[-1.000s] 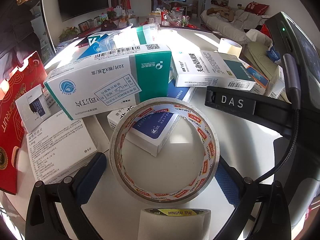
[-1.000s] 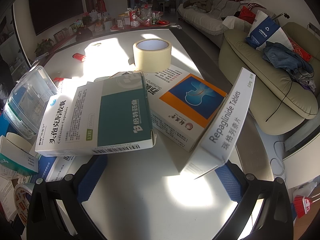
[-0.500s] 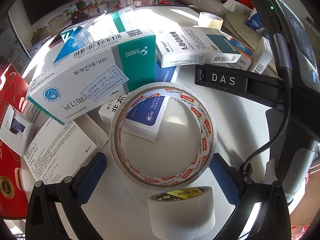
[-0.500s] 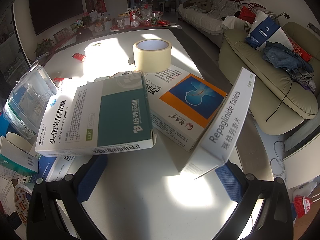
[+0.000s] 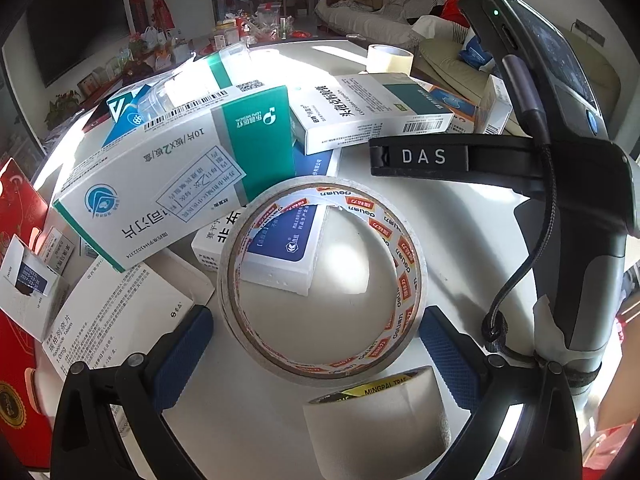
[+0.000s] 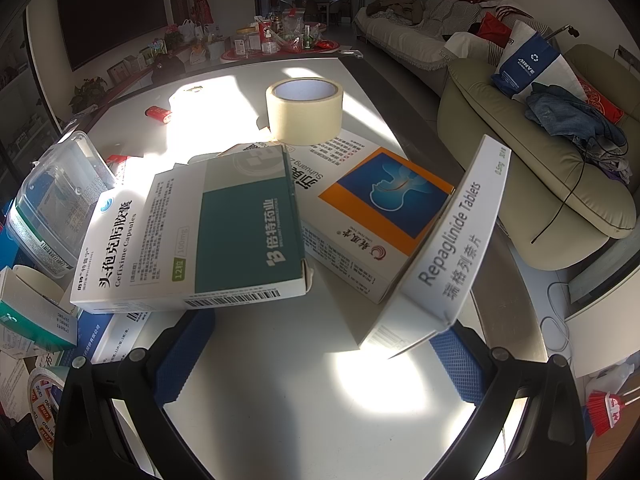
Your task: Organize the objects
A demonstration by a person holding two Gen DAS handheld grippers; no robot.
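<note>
White tape roll (image 5: 322, 276) up between the wide-apart left gripper (image 5: 316, 332) pads, touch unclear; right gripper (image 6: 316, 344) wide apart, empty.

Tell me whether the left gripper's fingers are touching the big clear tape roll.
Cannot tell. In the left wrist view the clear tape roll sits tilted between the open left gripper; its rim overlaps both blue fingers, so neither contact nor a gap shows plainly.
</note>
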